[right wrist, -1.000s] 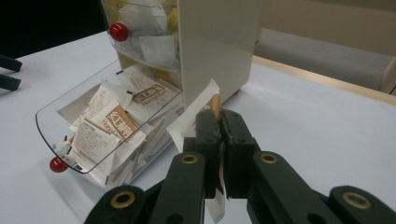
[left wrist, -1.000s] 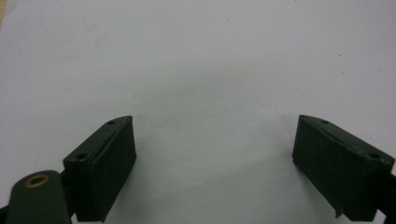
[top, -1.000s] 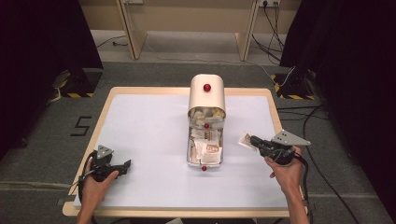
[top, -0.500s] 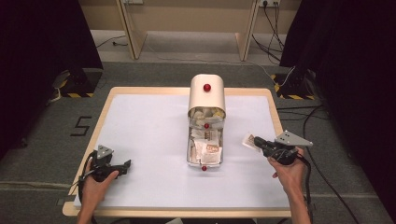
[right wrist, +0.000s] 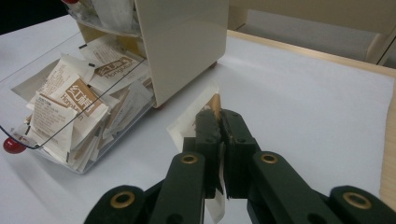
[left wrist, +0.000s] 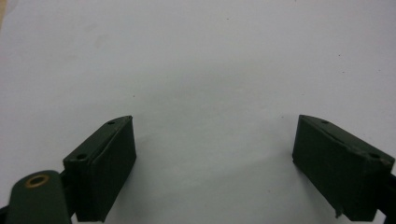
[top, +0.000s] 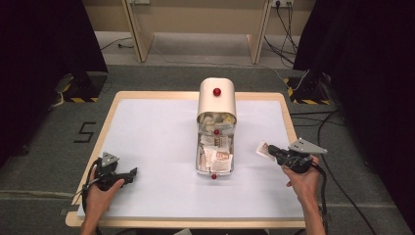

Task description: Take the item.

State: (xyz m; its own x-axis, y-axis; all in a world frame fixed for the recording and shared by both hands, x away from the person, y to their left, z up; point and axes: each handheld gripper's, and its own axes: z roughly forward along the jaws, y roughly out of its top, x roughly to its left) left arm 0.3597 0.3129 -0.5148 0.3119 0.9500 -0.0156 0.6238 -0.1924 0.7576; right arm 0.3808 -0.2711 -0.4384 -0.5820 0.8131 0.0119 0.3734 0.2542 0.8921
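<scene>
**Sachet pinched in right hand-held gripper, clear of the dispenser**

Nearest to me: right hand-held gripper [top: 272,151], jaws clamped flat on a paper sachet [top: 263,149]. In the right gripper view the sachet [right wrist: 198,116] sticks out past the pads, edge-on, cream paper with a brown printed patch; a strip of it also hangs below the jaws, toward the hand. It is off the counter [top: 147,137], held just ahead of the jaw tips.

Handling, as I judge it: very light, thin, limp at the edges, with a little loose filling inside. It will flop or twist if held by a corner. A flat pinch across the sealed margin looks safest; squeezing hard on the filled middle could burst or crease it. Paper surface, so not slippery against the pads.

Beyond the jaw tips and a bit to the gripper's left: the cream dispenser box [top: 217,100] with a red knob, its clear tray [right wrist: 28,140] pulled out and heaped with like sachets [right wrist: 74,100]. Held sachet is near the tray, not touching.

Far across the counter from it: left hand-held gripper [top: 128,175], resting low near the counter's near edge. Jaws stand wide apart, nothing between them, only bare white surface [left wrist: 201,70] ahead.
</scene>
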